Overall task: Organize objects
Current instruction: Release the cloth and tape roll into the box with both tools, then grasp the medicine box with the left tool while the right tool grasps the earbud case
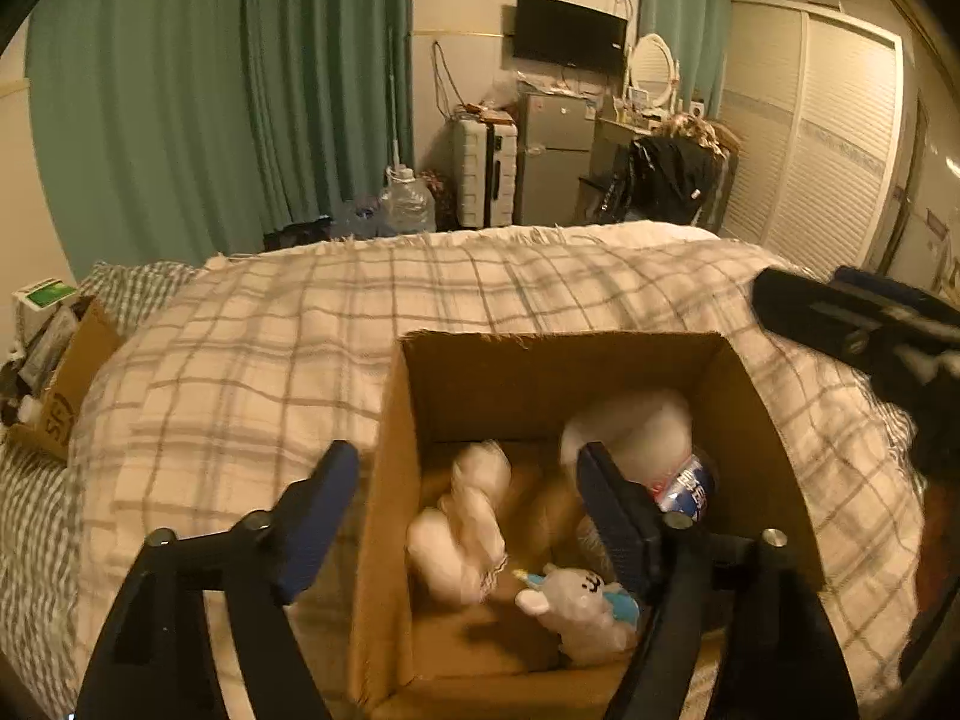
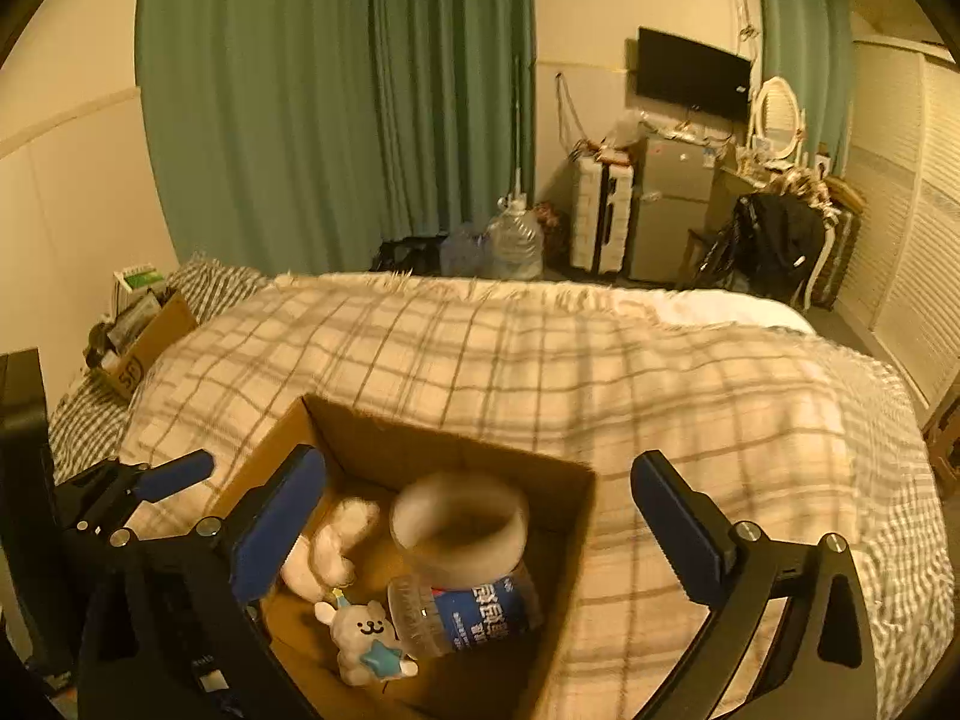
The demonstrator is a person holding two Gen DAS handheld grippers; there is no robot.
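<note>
An open cardboard box (image 1: 396, 480) (image 2: 360, 426) sits on the plaid bed. Inside lie a white plush toy (image 1: 468, 522) (image 2: 330, 546), a small white bear plush with a blue star (image 1: 582, 606) (image 2: 366, 642), a clear bottle with a blue label (image 1: 684, 486) (image 2: 474, 606) and a white roll of tape (image 2: 459, 522), blurred, above the bottle. My left gripper (image 1: 474, 516) is open and empty, straddling the box's left wall. My right gripper (image 2: 480, 522) is open above the box, around the blurred roll without touching it; it also shows in the left wrist view (image 1: 852, 324).
The plaid blanket (image 2: 600, 372) covers the bed around the box. A second cardboard box (image 2: 150, 342) with items stands at the far left by the wall. Beyond the bed are water jugs (image 2: 510, 240), a suitcase (image 2: 600, 216), a small fridge (image 2: 672, 210) and a chair with dark clothes (image 2: 774, 240).
</note>
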